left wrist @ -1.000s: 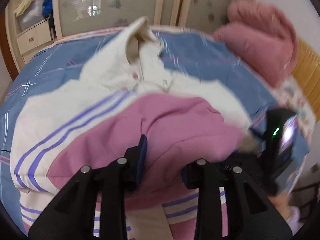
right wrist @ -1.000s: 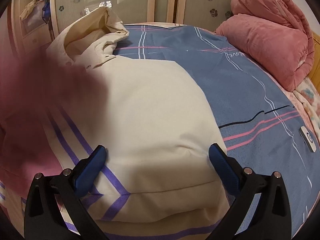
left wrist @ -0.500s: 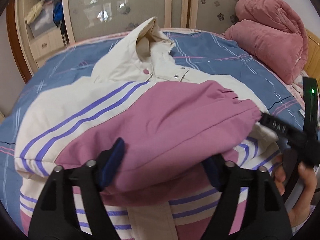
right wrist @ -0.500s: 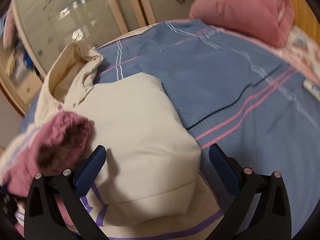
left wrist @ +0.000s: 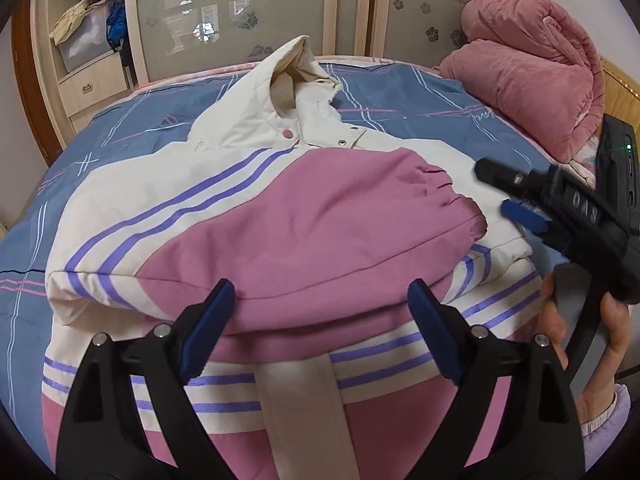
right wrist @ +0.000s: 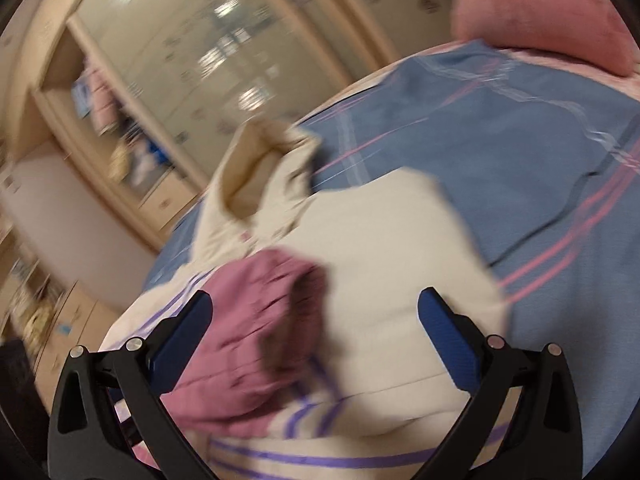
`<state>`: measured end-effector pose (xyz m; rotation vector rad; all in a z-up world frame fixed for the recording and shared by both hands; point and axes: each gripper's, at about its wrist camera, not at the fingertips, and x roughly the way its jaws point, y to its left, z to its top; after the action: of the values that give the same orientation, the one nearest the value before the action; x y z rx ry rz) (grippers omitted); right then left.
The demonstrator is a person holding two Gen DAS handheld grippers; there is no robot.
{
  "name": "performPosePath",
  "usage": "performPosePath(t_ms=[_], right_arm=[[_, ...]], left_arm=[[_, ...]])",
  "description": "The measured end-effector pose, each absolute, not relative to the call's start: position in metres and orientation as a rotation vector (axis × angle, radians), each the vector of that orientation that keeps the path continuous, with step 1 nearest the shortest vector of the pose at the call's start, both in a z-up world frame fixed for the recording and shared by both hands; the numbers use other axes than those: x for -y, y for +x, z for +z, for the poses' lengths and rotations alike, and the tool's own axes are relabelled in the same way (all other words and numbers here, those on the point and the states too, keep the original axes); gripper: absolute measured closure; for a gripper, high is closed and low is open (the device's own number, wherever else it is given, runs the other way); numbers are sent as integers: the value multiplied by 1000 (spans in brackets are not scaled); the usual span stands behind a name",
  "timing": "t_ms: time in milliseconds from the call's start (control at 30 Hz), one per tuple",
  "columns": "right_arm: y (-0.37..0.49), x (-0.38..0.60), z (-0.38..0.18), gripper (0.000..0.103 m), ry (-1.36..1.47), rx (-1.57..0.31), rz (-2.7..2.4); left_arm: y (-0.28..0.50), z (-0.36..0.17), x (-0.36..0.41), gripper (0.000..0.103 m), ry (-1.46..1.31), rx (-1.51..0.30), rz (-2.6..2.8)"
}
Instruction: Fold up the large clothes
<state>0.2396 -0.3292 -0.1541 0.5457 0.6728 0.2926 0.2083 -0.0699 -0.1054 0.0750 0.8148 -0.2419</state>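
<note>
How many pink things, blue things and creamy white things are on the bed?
Pink: 2, the rolled quilt and the jacket's sleeve
Blue: 1, the bedsheet
Creamy white: 1, the jacket's hood
Total: 4

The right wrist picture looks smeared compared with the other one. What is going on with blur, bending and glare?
Right wrist view: motion blur smears the jacket and wardrobe doors; only the fingers stay crisp. Left wrist view: sharp, though the fisheye bows the bed, with lamp glare on the doors.
</note>
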Motion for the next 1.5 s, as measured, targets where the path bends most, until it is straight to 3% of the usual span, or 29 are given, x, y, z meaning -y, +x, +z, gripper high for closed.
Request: performPosePath(t_ms=[67,100,133,167,200,233,300,533,733,1100,1167,1300,1500], right_arm=[[244,316,-156,1,513,-709,343],[244,307,-158,11,488,-722,367],[245,300,-159,32,471,-736,390],[246,294,-161,42,448,-759,388],[246,293,-162,59,439,-765,373],[245,292,-164,66,437,-768,374],[242,295,-162,69,452,-744,374],[211,315,-124,70,321,-520,113],[237,324,-149,70,295,-660,38],[245,319,-161,67,249,-727,-12],[245,319,-161,65,249,-731,-19],[240,321,-157,46,244,-705,-53],[238,317,-155,39,190,-679,-99]], left_arm=[[205,-100,66,14,78,-759,-184],[203,-95,61,13,77,-706,-116],[204,-93,58,13,70,-679,-70],[206,-90,51,12,40,-661,-27],[210,-89,44,12,1,-663,-13],[215,-91,37,11,-55,-680,-19],[221,-95,32,11,-93,-701,-20],[230,-113,40,10,-44,-714,86],[245,-133,27,10,-161,-798,85],[234,-117,30,9,-182,-705,101],[239,-121,31,9,-178,-729,101],[243,-131,32,7,-182,-757,100],[237,-131,44,6,-113,-703,103]])
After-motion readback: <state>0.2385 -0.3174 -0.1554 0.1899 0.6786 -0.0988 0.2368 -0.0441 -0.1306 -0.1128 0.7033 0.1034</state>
